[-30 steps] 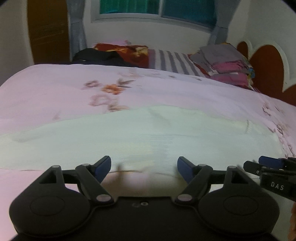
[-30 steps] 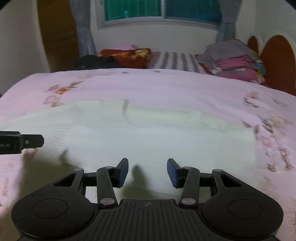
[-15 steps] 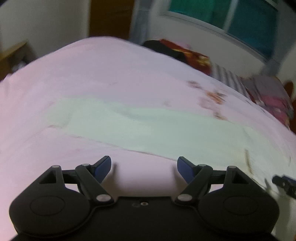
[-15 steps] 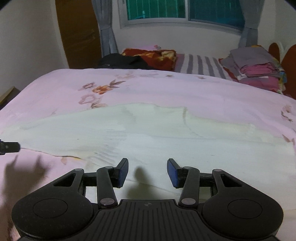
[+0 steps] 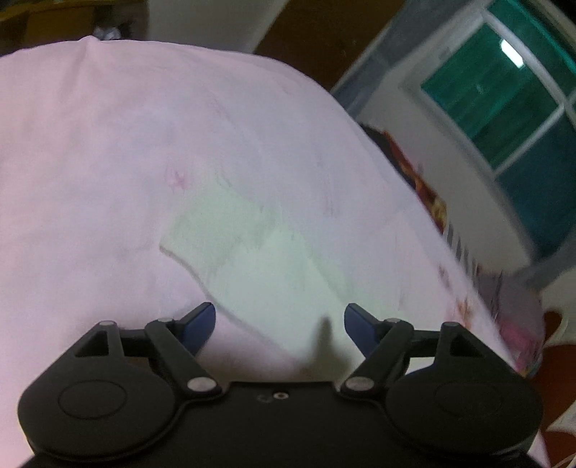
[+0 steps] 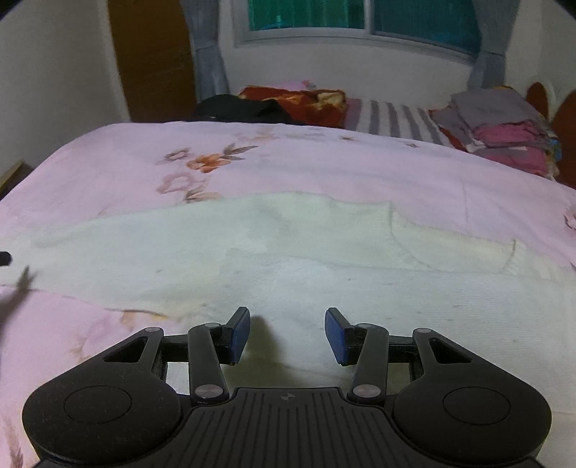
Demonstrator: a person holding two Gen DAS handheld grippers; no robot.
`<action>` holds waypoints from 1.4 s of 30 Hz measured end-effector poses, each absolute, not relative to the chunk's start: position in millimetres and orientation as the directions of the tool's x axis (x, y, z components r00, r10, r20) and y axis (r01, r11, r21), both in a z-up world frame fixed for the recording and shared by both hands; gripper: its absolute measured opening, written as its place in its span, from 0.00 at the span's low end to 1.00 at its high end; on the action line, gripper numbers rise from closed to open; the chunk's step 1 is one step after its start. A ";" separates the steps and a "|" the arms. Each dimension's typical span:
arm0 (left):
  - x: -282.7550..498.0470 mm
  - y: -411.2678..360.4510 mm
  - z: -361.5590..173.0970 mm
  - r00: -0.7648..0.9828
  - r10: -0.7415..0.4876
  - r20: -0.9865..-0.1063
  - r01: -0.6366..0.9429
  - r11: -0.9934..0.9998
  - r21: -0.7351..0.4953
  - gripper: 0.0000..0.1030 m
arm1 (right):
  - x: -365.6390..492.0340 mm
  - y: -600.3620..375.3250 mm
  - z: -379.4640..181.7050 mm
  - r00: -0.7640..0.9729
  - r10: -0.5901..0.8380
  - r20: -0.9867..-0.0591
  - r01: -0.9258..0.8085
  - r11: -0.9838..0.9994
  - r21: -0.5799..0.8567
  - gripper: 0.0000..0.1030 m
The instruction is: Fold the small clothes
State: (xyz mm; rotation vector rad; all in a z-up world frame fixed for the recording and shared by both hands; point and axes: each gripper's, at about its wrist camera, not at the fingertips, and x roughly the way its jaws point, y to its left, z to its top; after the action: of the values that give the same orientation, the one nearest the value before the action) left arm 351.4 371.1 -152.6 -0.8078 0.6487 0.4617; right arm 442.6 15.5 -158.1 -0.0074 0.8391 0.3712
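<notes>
A cream knitted garment (image 6: 288, 259) lies spread flat on the pink floral bedspread (image 6: 324, 165). In the left wrist view its sleeve end (image 5: 230, 234) lies ahead of my left gripper (image 5: 280, 322), which is open and empty just above the cloth. My right gripper (image 6: 287, 333) is open and empty, low over the garment's near part. The tip of the left gripper (image 6: 4, 258) shows at the left edge of the right wrist view.
A stack of folded clothes (image 6: 504, 133) sits at the far right of the bed. A dark and red heap (image 6: 273, 104) and a striped pillow (image 6: 392, 118) lie along the far edge under the window (image 6: 360, 18). A brown door (image 6: 151, 61) stands at the back left.
My left gripper has swung left and tilted, now facing the garment's left sleeve end. My right gripper has shifted left along the garment. Both stay open.
</notes>
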 end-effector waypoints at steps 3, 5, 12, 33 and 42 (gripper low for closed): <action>356.7 374.0 -158.3 0.715 0.187 -0.674 -0.626 0.601 -0.497 0.36 | 448.1 10.2 -160.9 0.616 0.301 -0.728 -0.288 0.946 0.147 0.45; 357.5 375.7 -162.0 0.711 0.213 -0.671 -0.641 0.589 -0.492 0.13 | 449.8 9.2 -162.6 0.614 0.294 -0.732 -0.284 0.948 0.143 0.45; 352.3 361.5 -149.6 0.746 0.229 -0.626 -0.612 0.607 -0.507 0.03 | 451.6 8.4 -167.2 0.620 0.291 -0.728 -0.280 0.950 0.141 0.45; 456.8 22.9 -96.1 0.784 -0.349 -0.513 0.144 0.906 -0.397 0.03 | 420.8 -126.7 -137.2 0.704 0.215 -0.677 -0.095 0.973 0.209 0.45; 457.2 -37.0 -158.9 0.630 -0.386 -0.674 0.205 0.919 -0.336 0.44 | 402.0 -187.2 -141.3 0.685 0.198 -0.701 -0.038 0.971 0.237 0.45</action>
State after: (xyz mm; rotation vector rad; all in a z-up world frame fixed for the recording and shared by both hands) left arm 457.2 -37.0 -158.9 -0.2370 0.8233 -0.3420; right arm 402.0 -187.2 -141.3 0.2101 0.8063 0.1332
